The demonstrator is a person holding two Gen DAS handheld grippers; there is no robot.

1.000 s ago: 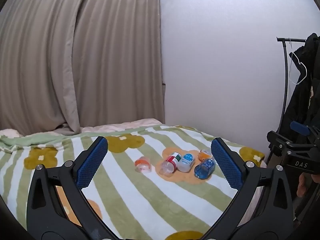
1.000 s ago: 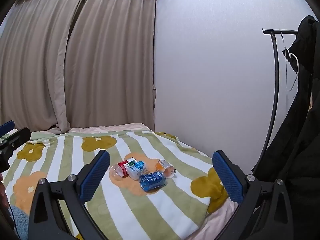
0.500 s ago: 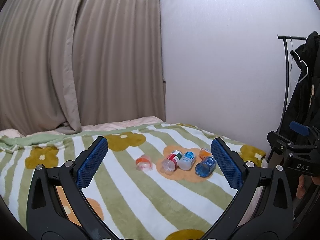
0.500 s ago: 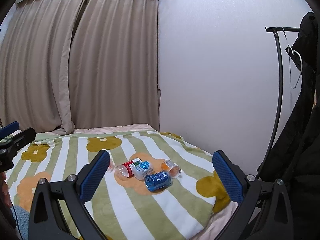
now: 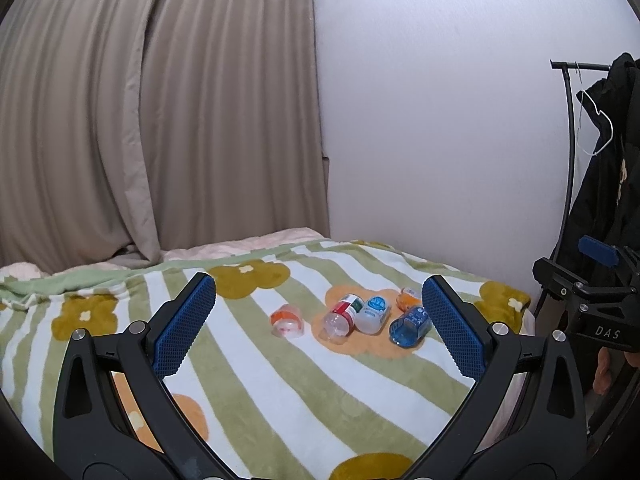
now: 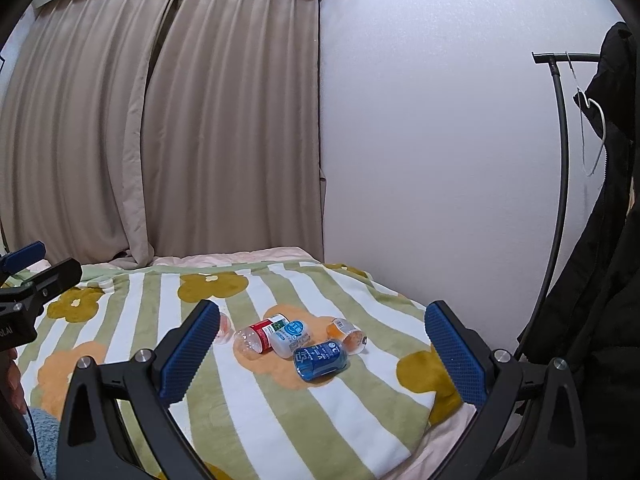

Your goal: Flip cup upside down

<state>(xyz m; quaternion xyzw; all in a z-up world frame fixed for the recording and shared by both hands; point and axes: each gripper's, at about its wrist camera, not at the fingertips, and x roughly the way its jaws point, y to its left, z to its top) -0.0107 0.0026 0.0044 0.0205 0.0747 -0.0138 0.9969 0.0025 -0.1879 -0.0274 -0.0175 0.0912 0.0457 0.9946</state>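
Several small plastic cups lie on their sides on the striped flower blanket (image 5: 256, 376). An orange-banded clear cup (image 5: 286, 320) lies alone to the left of the group. Grouped on an orange flower are a red-labelled cup (image 5: 340, 316), a white cup (image 5: 372, 314), a blue cup (image 5: 410, 326) and an orange cup (image 5: 408, 296). The right wrist view shows the red-labelled cup (image 6: 258, 334), the white cup (image 6: 290, 336), the blue cup (image 6: 320, 360) and the orange cup (image 6: 348, 334). My left gripper (image 5: 318, 292) and right gripper (image 6: 324, 312) both hang open and empty, well short of the cups.
Beige curtains (image 5: 160, 120) hang behind the bed and a white wall (image 5: 440, 140) borders it on the right. A black clothes rack (image 6: 560, 160) with a dark coat (image 6: 612, 240) stands past the bed's right edge. The blanket's near edge (image 6: 400, 440) drops off at lower right.
Both views have drifted only slightly. The cups lie where they were and both grippers remain open.
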